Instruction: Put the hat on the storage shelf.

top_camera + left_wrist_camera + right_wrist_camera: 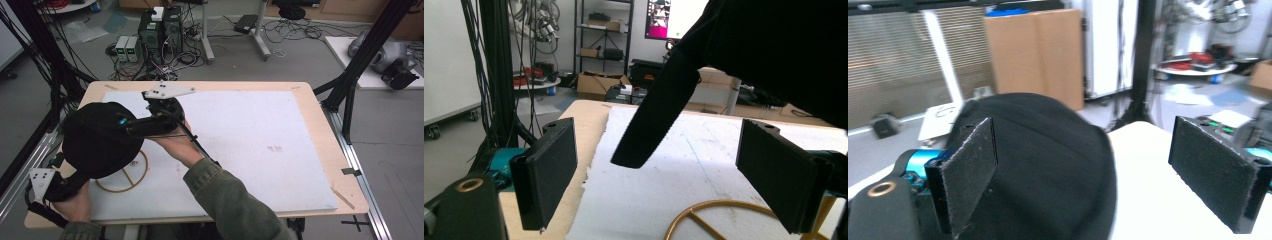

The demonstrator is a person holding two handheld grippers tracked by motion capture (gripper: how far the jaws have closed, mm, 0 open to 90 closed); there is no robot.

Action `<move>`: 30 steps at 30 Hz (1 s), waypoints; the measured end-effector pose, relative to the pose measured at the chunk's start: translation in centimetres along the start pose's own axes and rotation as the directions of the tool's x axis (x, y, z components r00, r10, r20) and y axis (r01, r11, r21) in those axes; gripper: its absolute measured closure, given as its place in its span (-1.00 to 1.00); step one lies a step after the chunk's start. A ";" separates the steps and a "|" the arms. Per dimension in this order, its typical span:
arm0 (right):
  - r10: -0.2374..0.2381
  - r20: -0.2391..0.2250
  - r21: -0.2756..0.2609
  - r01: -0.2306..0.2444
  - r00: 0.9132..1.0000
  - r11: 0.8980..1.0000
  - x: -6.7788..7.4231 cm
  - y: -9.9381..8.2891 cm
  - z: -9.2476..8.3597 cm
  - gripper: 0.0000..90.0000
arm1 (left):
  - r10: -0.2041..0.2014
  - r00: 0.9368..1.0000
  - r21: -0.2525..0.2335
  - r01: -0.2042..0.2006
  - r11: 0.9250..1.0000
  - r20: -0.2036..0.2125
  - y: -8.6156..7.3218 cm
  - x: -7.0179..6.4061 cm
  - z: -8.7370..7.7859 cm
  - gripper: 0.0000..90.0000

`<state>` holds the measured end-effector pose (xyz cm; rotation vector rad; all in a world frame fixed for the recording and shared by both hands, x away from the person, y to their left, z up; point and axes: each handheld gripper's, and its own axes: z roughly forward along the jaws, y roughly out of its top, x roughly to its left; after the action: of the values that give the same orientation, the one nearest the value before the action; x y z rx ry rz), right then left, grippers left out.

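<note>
— What's that dark thing made of?

— A black hat (97,137), soft matte cloth, dome-shaped, with a flat stiff strap or brim hanging from its edge. It sits at the near left of the counter (310,107), over a white foam-like sheet (250,145) and a thin golden ring (131,181) with spokes.

— And your tools?

— My right tool (1083,170) has its rough black pads spread wide, gripping nothing; the hat bulges just past them. My left tool (659,180) is wide open too, the hat's strap dangling ahead of it, untouched.
</note>
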<state>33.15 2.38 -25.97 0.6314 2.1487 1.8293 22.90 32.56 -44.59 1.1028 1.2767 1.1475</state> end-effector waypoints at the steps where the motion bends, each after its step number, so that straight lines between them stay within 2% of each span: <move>1: 0.003 0.017 -0.001 -0.003 1.000 1.000 -0.3 -0.1 -0.2 -0.76 | -0.001 1.000 0.001 0.001 1.000 0.001 0.0 0.0 0.0 -0.62; 4: 0.025 0.064 -0.012 -0.025 0.998 1.000 -1.7 -0.8 -1.6 -0.76 | 0.001 1.000 0.000 -0.001 1.000 -0.003 0.0 0.0 0.0 -0.62; 6: 0.039 0.080 -0.002 -0.039 0.996 0.999 -2.4 -1.2 -2.4 -0.76 | 0.005 1.000 0.001 -0.005 1.000 -0.005 0.0 0.0 0.0 -0.62; 8: 0.041 0.119 0.009 -0.043 0.992 0.999 -3.2 -1.8 -3.5 -0.76 | 0.009 1.000 0.002 -0.009 1.000 -0.002 0.0 0.0 0.0 -0.62; 10: 0.043 0.127 0.009 -0.045 0.991 0.999 -3.5 -2.0 -3.8 -0.76 | 0.011 1.000 0.005 -0.011 1.000 -0.001 0.0 0.0 0.0 -0.62; 11: 0.049 0.157 0.007 -0.051 0.986 0.999 -4.3 -2.5 -5.1 -0.76 | 0.011 1.000 0.007 -0.011 1.000 -0.001 0.0 -0.1 0.1 -0.62; 15: 0.089 0.194 -0.026 -0.086 0.977 0.996 -5.5 -3.3 -7.5 -0.76 | 0.018 1.000 -0.001 -0.018 1.000 -0.007 0.0 -0.1 0.0 -0.62; 19: 0.103 0.234 -0.053 -0.093 0.967 0.994 -6.4 -4.0 -9.8 -0.76 | 0.015 1.000 0.003 -0.015 1.000 -0.010 0.0 0.0 0.0 -0.62; 21: 0.107 0.240 -0.060 -0.096 0.965 0.994 -6.6 -4.1 -10.3 -0.76 | 0.016 1.000 0.003 -0.016 1.000 -0.012 0.0 0.0 0.0 -0.62; 22: 0.113 0.258 -0.066 -0.100 0.960 0.993 -7.0 -4.5 -11.2 -0.76 | 0.018 1.000 0.003 -0.018 1.000 -0.011 0.0 0.0 0.0 -0.62; 25: 0.107 0.284 -0.070 -0.091 0.953 0.993 -7.4 -5.1 -12.3 -0.76 | 0.019 1.000 0.004 -0.019 1.000 -0.008 0.0 -0.1 0.0 -0.62; 27: 0.108 0.288 -0.070 -0.092 0.952 0.993 -7.5 -5.3 -12.7 -0.76 | 0.019 1.000 0.003 -0.019 1.000 -0.008 0.0 -0.1 0.0 -0.62; 30: 0.116 0.310 -0.066 -0.100 0.944 0.993 -7.9 -6.4 -13.9 -0.76 | 0.018 1.000 0.004 -0.018 1.000 -0.007 0.0 -0.1 0.0 -0.62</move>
<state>32.68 -14.23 -30.43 0.9741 1.8887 1.6929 22.86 32.43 -44.53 1.1156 1.2774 1.1642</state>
